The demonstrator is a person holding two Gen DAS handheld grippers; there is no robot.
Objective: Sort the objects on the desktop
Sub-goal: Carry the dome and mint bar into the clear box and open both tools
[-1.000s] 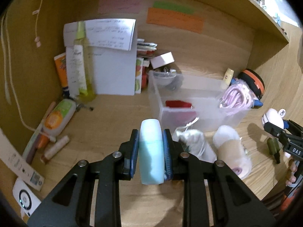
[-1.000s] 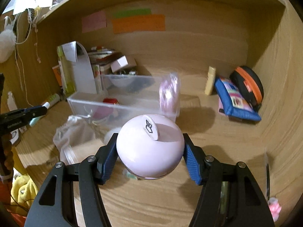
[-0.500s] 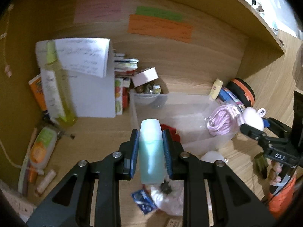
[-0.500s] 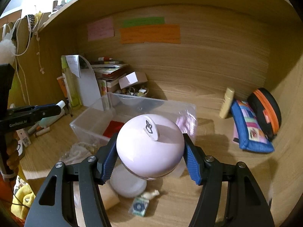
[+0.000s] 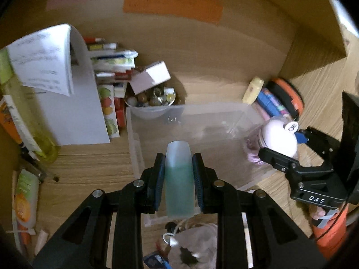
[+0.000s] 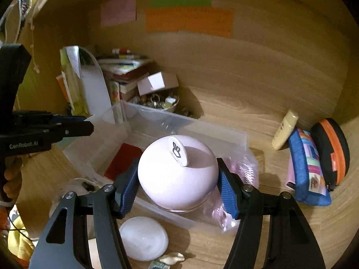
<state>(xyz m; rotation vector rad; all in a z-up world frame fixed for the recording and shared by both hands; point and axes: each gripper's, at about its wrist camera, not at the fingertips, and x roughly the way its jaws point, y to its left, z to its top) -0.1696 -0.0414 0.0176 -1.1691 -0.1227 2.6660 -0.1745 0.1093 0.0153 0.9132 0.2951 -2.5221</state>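
My left gripper [image 5: 178, 179] is shut on a pale teal bottle [image 5: 178, 179] and holds it above the near-left part of a clear plastic bin [image 5: 224, 112]. My right gripper [image 6: 177, 183] is shut on a round pink jar [image 6: 177, 177] with a white tag on top, held above the bin [image 6: 202, 127] near its right end. The right gripper and jar [image 5: 279, 137] also show in the left wrist view. A red item [image 6: 123, 161] lies in the bin. The left gripper [image 6: 67, 127] shows at the left of the right wrist view.
A bowl of beads [image 5: 152, 98], a small pink box [image 5: 150, 79], stacked books and papers [image 5: 56, 89] stand behind the bin. A cream tube [image 6: 285, 130], blue pouch [image 6: 307, 168] and orange-black case [image 6: 332, 152] sit right. A white puck [image 6: 143, 237] and drawstring bag [image 5: 190, 246] lie in front.
Both grippers have moved forward and higher, from in front of the bin to over it, each still holding its object. The two grippers have come closer together.
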